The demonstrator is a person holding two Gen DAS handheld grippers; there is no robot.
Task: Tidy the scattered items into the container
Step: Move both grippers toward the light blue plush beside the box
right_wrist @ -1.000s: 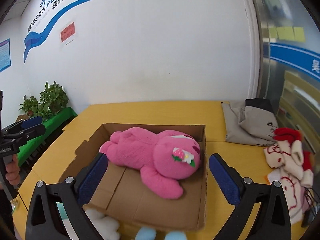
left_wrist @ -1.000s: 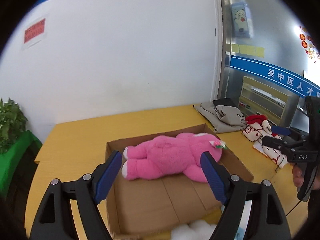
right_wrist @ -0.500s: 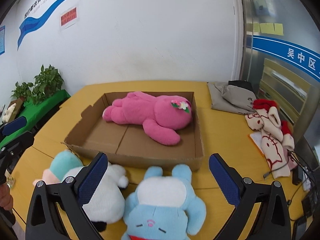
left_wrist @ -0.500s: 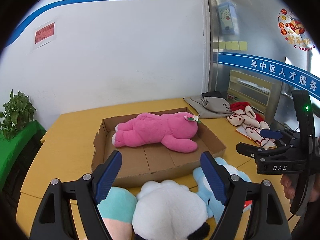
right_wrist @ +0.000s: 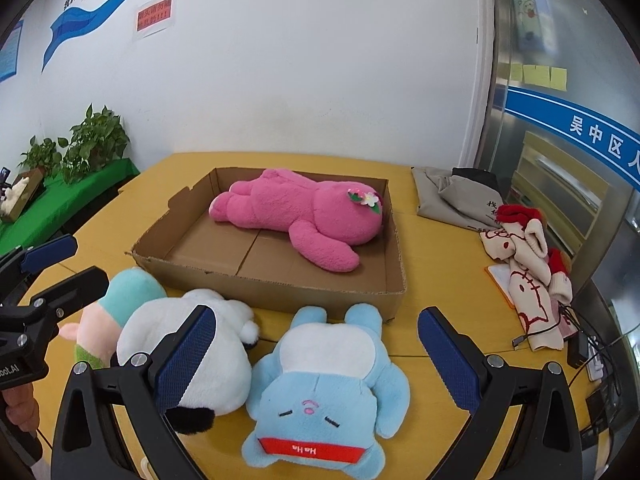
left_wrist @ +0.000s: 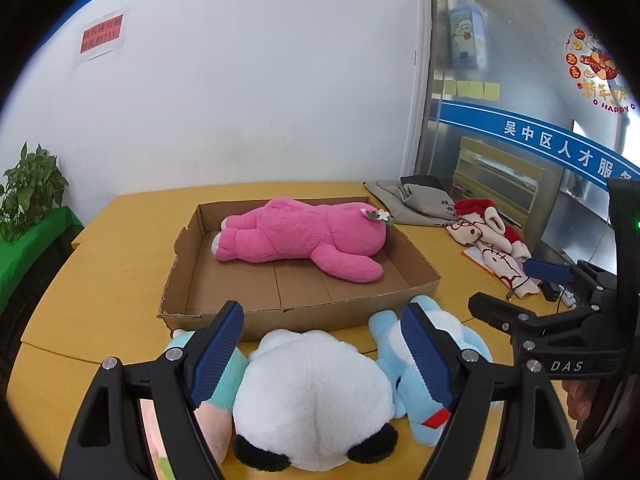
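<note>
A shallow cardboard box (left_wrist: 416, 256) (right_wrist: 276, 284) lies on the yellow table with a pink plush (left_wrist: 300, 240) (right_wrist: 296, 212) inside it. In front of the box lie three plush toys: a white panda (left_wrist: 316, 396) (right_wrist: 188, 344), a light blue one (left_wrist: 424, 364) (right_wrist: 328, 384) and a teal-and-pink one (left_wrist: 216, 376) (right_wrist: 116, 304). My left gripper (left_wrist: 320, 352) stands open above the panda, touching nothing. My right gripper (right_wrist: 316, 356) stands open above the blue plush, holding nothing.
Grey cloth bags (right_wrist: 452, 196) and a red-and-cream plush (right_wrist: 524, 264) lie at the table's right side, with cables (right_wrist: 580, 340) near its edge. Potted plants (right_wrist: 92, 140) on a green cloth stand to the left. A white wall rises behind the table.
Both grippers have drawn back from over the box and sunk, so the three plush toys in front of the box have come into view. The jaws stay equally wide.
</note>
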